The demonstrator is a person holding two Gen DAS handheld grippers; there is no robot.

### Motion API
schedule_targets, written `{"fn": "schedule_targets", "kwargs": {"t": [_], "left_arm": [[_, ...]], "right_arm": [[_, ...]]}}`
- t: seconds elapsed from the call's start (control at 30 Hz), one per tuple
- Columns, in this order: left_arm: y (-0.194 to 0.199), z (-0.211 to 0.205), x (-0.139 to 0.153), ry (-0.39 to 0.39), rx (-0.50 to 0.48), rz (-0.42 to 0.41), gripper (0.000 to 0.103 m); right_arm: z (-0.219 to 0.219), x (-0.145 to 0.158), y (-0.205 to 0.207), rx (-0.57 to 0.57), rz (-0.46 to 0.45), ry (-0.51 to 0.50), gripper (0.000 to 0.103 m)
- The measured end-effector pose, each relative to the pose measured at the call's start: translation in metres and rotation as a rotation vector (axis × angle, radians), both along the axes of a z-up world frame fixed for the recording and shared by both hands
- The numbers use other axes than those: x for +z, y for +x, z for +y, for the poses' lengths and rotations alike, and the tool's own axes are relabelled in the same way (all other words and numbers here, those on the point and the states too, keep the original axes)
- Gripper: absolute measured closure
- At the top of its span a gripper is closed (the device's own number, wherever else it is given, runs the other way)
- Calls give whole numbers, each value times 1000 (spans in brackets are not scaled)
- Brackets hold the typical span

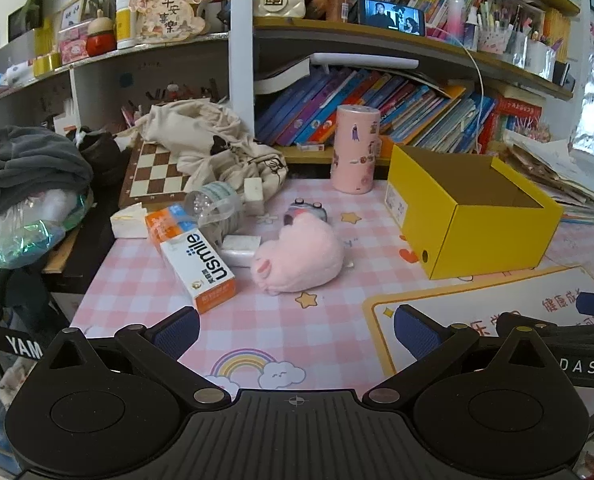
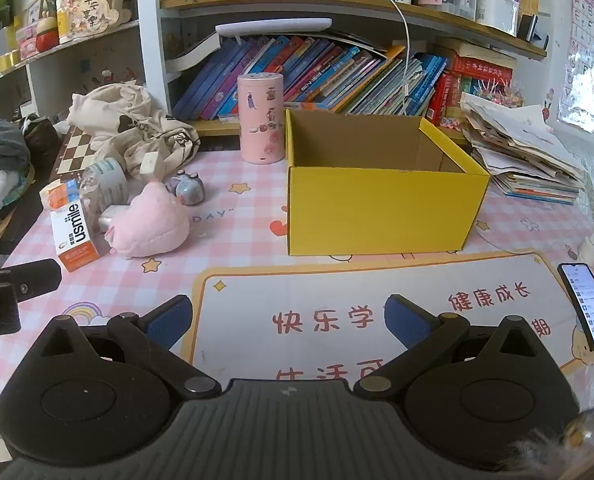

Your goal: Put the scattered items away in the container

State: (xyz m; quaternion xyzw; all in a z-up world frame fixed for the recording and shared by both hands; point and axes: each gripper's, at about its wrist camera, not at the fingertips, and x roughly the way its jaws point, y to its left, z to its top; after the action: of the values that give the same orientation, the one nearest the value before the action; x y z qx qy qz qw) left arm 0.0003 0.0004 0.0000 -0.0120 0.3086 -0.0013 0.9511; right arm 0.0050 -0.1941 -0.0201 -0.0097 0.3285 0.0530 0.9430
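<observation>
Hovering low over a pink checked worktop (image 1: 281,320), the left gripper (image 1: 297,330) has its jaws spread wide with nothing between them. The right gripper (image 2: 288,320) hangs the same way above a white mat with red Chinese lettering (image 2: 377,292), jaws wide apart and empty.

From the left wrist view, a yellow cardboard box (image 1: 493,236) sits open-topped at about 2 o'clock; from the right wrist view the same box (image 2: 381,208) stands at 12 o'clock, a long side facing the camera.

The scattered items cluster at 11 o'clock in the left view. A white and orange usmile carton (image 1: 199,268) lies flat, its long axis running from 11 o'clock down to 5 o'clock, orange end nearest the camera. A pink plush toy (image 1: 301,256) lies on its side just to the right of it. Behind the plush sits a small grey toy (image 1: 307,210). A clear plastic bottle (image 1: 215,208) lies tipped over, its base pointing toward 10 o'clock. A tall pink cylinder (image 1: 355,148) stands upright near the box's left end.
</observation>
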Motion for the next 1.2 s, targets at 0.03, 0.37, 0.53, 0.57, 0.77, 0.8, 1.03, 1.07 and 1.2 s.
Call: {"fn": "schedule_targets", "kwargs": {"t": [0.03, 0.37, 0.53, 0.57, 0.77, 0.8, 1.03, 1.07, 1.2], "left_arm": [[1, 1, 0, -2, 1, 5, 0], [4, 5, -5, -9, 10, 43, 0], [4, 9, -9, -15, 9, 46, 0], [3, 9, -10, -15, 10, 47, 0], [2, 10, -11, -15, 14, 50, 0], [2, 10, -12, -15, 14, 50, 0], [2, 11, -9, -16, 10, 46, 0], [2, 11, -9, -16, 9, 46, 0], [0, 10, -9, -14, 4, 44, 0]], "right_arm": [[2, 0, 0, 0, 6, 4, 0], [2, -1, 4, 12, 13, -6, 0], [7, -3, 4, 2, 22, -9, 0], [7, -3, 4, 1, 24, -8, 0], [5, -5, 2, 4, 26, -6, 0], [5, -5, 2, 4, 26, -6, 0], [8, -2, 3, 4, 29, -10, 0], [9, -3, 2, 4, 29, -9, 0], [9, -2, 1, 5, 28, -11, 0]]}}
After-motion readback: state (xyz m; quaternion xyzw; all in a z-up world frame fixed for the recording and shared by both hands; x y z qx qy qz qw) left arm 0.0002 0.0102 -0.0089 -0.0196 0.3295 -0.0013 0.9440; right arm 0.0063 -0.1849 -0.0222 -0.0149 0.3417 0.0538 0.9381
